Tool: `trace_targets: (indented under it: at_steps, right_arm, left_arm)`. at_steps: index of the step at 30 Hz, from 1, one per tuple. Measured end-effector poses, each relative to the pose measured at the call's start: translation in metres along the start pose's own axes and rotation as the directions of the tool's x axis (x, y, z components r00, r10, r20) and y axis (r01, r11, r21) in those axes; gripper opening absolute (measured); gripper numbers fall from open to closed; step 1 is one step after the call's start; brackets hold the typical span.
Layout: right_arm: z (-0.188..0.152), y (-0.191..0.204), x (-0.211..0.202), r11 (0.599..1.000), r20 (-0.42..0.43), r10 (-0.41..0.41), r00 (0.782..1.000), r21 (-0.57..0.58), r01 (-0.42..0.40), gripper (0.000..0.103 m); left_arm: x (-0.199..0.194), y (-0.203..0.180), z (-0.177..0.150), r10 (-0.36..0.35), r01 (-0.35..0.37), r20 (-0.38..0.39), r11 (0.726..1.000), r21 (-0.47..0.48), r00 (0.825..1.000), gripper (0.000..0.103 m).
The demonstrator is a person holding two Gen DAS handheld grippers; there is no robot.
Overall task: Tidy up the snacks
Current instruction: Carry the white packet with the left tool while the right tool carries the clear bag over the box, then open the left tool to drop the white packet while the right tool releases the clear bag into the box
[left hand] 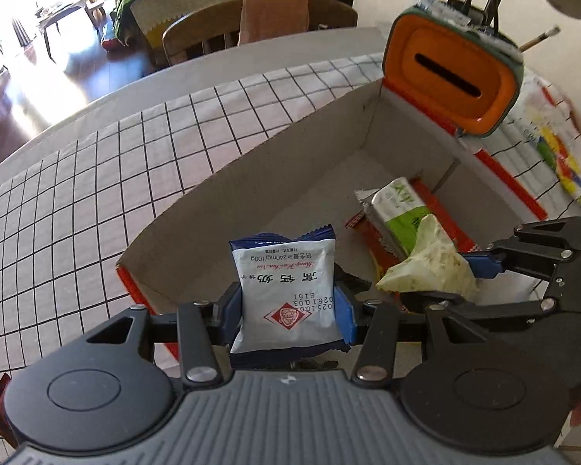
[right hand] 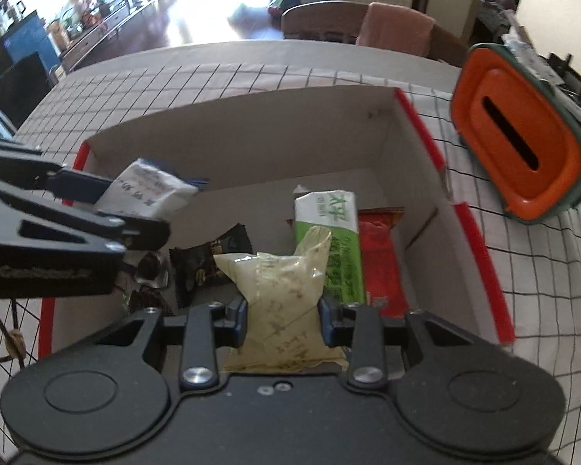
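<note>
Left claw (left hand: 288, 302): clenched on white-and-blue snack packet (left hand: 286, 290), upright above cardboard box (left hand: 290, 155) on checked bench (left hand: 97, 193). In box: dark packet (right hand: 209, 267), green-and-white packet (right hand: 329, 240), red packet (right hand: 379, 263). Right claw (right hand: 282, 317): grasping pale yellow-green packet (right hand: 282, 294) over box. Orange-lidded container (right hand: 519, 147) far right.

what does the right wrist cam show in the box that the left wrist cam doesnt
Only the right wrist view shows the dark snack packets on the box floor, low on the left.

Only the left wrist view shows the printed side of the white and blue packet, held in the left gripper.

Both show the cardboard box, the green packet lying on the red packet, the pale packet in the right gripper, and the orange-lidded container.
</note>
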State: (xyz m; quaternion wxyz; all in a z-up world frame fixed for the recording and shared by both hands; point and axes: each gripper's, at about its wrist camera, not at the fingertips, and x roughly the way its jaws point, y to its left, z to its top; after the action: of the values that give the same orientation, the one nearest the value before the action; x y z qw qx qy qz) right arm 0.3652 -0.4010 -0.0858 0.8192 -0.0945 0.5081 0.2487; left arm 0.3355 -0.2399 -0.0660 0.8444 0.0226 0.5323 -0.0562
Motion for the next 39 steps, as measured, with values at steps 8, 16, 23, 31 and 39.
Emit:
trace_targets:
  at_steps: [8, 16, 23, 31, 39]
  right_arm:
    - [0.001, 0.003, 0.013, 0.999, -0.027, -0.019, 0.999, -0.030, 0.018, 0.034]
    - [0.001, 0.003, 0.013, 0.999, -0.031, -0.023, 0.999, -0.032, 0.022, 0.034]
    - [0.002, 0.004, 0.014, 0.999, -0.036, -0.030, 0.999, -0.040, 0.028, 0.034]
    - [-0.002, 0.002, 0.004, 1.000, -0.022, 0.002, 1.000, -0.013, -0.002, 0.036]
    - [-0.006, 0.002, -0.021, 1.000, 0.031, 0.010, 0.999, 0.027, -0.011, 0.037]
  left_arm:
    - [0.023, -0.002, 0.002, 0.021, -0.020, -0.065, 1.000, 0.008, 0.998, 0.049]
    - [0.040, -0.003, 0.001, 0.024, -0.023, -0.107, 1.000, 0.008, 0.994, 0.049]
    - [0.039, -0.003, -0.001, 0.016, -0.015, -0.091, 1.000, 0.019, 0.996, 0.049]
    - [0.022, 0.001, -0.005, 0.000, 0.001, -0.050, 1.000, 0.015, 0.999, 0.053]
    - [-0.005, 0.005, -0.013, 0.000, 0.000, 0.017, 1.000, 0.023, 1.000, 0.058]
